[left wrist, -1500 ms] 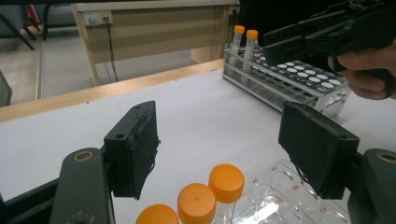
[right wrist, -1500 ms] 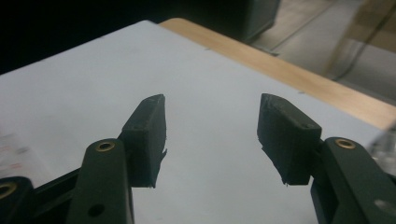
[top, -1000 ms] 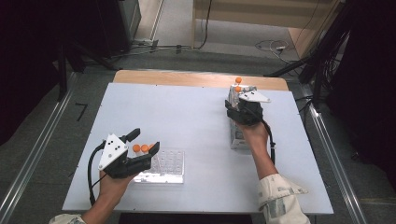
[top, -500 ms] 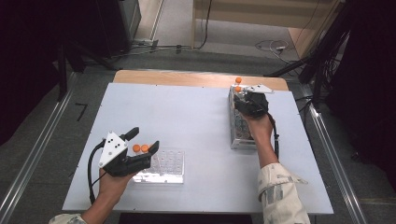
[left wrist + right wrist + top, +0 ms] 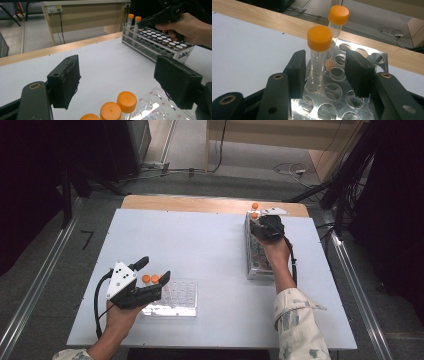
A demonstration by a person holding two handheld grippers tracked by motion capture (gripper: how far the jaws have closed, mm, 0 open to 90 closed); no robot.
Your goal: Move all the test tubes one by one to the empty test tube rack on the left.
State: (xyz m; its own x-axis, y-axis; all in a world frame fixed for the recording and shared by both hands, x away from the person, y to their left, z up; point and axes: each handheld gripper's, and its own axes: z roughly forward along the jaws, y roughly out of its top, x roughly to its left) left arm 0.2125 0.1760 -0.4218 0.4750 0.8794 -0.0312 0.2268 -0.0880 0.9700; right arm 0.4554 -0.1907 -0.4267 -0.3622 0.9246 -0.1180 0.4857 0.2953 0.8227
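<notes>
Tubes with orange caps are what I am after, and the nearer tube point(image 5: 319, 50) stands between the pads of my right tongs point(image 5: 325, 72), centre of the right gripper view. Those jaws have just been closing, yet I can see a gap on the right side of the tube, so I read them as released, not gripping. I hold them low on the clear body, under the cap, because that is where a squeeze would lift it straight out of its hole. The second tube point(image 5: 337, 20) sits one hole behind, toward the top of the frame, in the metal rack point(image 5: 362, 53). In the high view the rack point(image 5: 255, 265) lies at the right of the desk point(image 5: 200, 240), with my right tongs point(image 5: 265, 222) at its far end.

My left tongs point(image 5: 150, 275) rest at the lower left, jaws spread and gripping nothing. Between them, low in the left gripper view, three orange-capped tubes point(image 5: 117, 106) stand beside the clear well plate point(image 5: 172, 297). I judge this hand waits there to steady the plate.
</notes>
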